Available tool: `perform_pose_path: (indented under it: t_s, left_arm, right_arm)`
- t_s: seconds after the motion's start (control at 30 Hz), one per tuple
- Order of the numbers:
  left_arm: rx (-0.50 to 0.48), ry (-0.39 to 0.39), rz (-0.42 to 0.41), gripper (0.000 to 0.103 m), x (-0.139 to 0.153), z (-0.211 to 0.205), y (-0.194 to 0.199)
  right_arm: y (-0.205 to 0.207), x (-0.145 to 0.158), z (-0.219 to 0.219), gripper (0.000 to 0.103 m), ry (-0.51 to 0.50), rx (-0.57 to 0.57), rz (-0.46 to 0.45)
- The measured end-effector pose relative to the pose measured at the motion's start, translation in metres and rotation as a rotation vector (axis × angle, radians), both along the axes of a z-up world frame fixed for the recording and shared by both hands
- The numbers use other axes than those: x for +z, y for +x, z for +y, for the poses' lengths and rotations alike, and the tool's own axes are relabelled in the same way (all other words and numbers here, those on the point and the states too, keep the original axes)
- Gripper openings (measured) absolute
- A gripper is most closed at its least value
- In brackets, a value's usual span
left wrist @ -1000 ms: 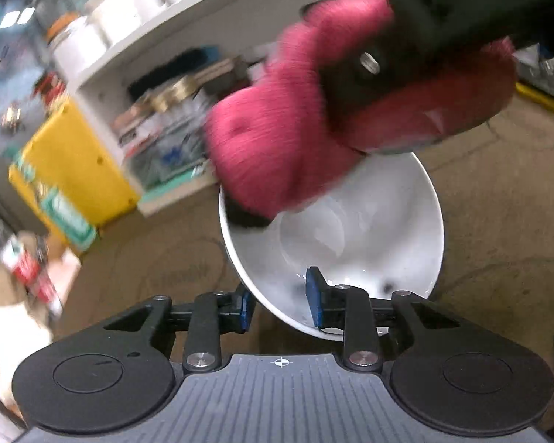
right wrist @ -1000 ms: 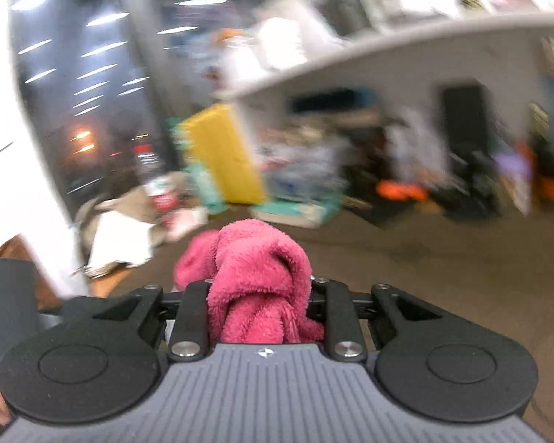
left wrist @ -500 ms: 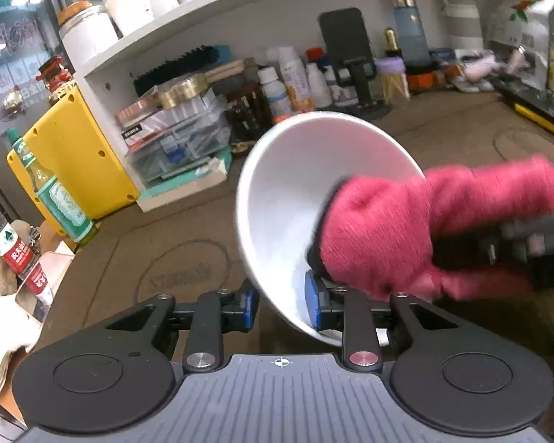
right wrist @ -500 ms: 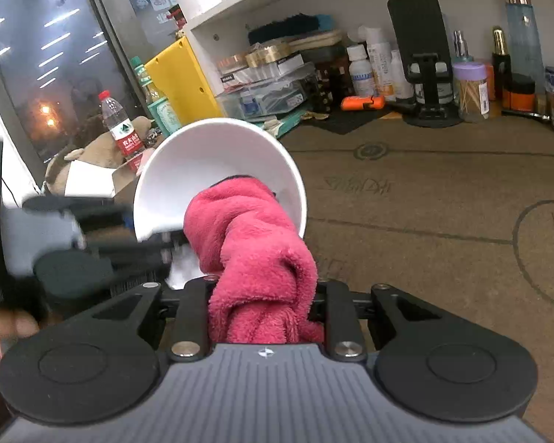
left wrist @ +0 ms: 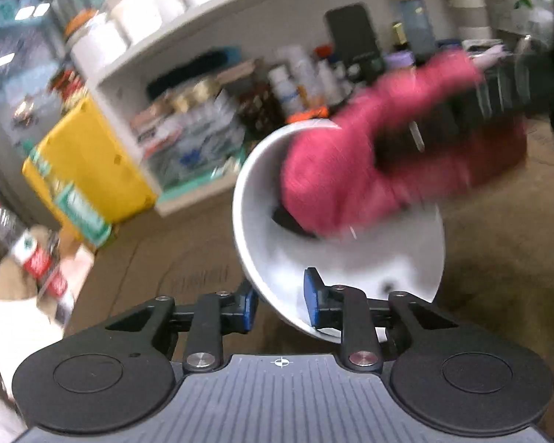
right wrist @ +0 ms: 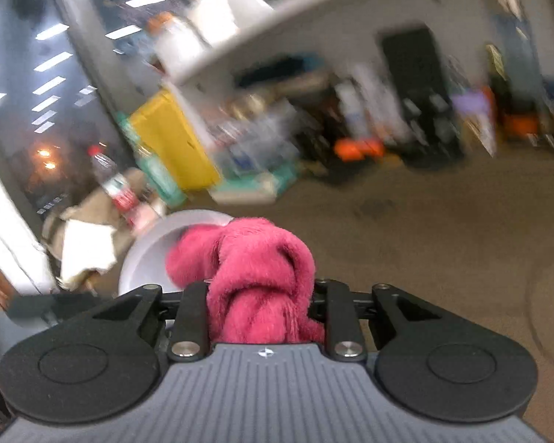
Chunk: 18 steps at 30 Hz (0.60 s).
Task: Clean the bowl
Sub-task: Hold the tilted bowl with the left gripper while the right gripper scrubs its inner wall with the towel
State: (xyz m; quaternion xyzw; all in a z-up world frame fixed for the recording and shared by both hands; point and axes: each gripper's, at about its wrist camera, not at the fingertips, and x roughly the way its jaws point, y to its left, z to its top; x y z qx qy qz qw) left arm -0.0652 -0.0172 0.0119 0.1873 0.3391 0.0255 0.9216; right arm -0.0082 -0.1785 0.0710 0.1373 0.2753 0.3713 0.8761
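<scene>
The left gripper (left wrist: 280, 301) pinches the near wall of the white bowl (left wrist: 262, 229) between its blue pads (left wrist: 311, 301), one inside and one outside, its jaws closing further on it; the bowl is held tilted above the brown table (left wrist: 498, 229), its mouth facing right. The right gripper (right wrist: 260, 295) is clamped tight on a bunched pink towel (right wrist: 256, 273), and the towel's far end presses into the bowl's hollow. Blurred clutter lines the far shelf (left wrist: 210, 22), beside a yellow box (left wrist: 92, 170) at far left
</scene>
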Motion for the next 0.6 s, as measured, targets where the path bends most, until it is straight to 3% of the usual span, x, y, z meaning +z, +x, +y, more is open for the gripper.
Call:
perform_pose_path:
  t_s: [0.07,0.17,0.33,0.43,0.6]
  left_arm:
    - [0.011,-0.050,0.005,0.027,0.001,0.006,-0.001]
    - [0.018,-0.075,0.002,0.025,0.003,0.010,-0.001]
    - [0.005,-0.088,0.002,0.022,0.007,0.014,0.001]
    - [-0.008,-0.068,0.004,0.021,0.012,0.010,0.006]
    - [-0.043,0.020,-0.018,0.020,0.027,0.004,0.028]
  right_arm:
    - [-0.012,0.015,0.010,0.025,0.015,0.042,-0.070]
    - [-0.042,0.028,0.012,0.025,-0.069,0.049,-0.151]
    - [-0.063,-0.019,0.004,0.025,-0.326,0.001,-0.076]
    - [-0.057,-0.038,0.003,0.025,-0.311,0.005,-0.013]
    - [-0.044,-0.041,-0.002,0.025,-0.257,0.003,0.033]
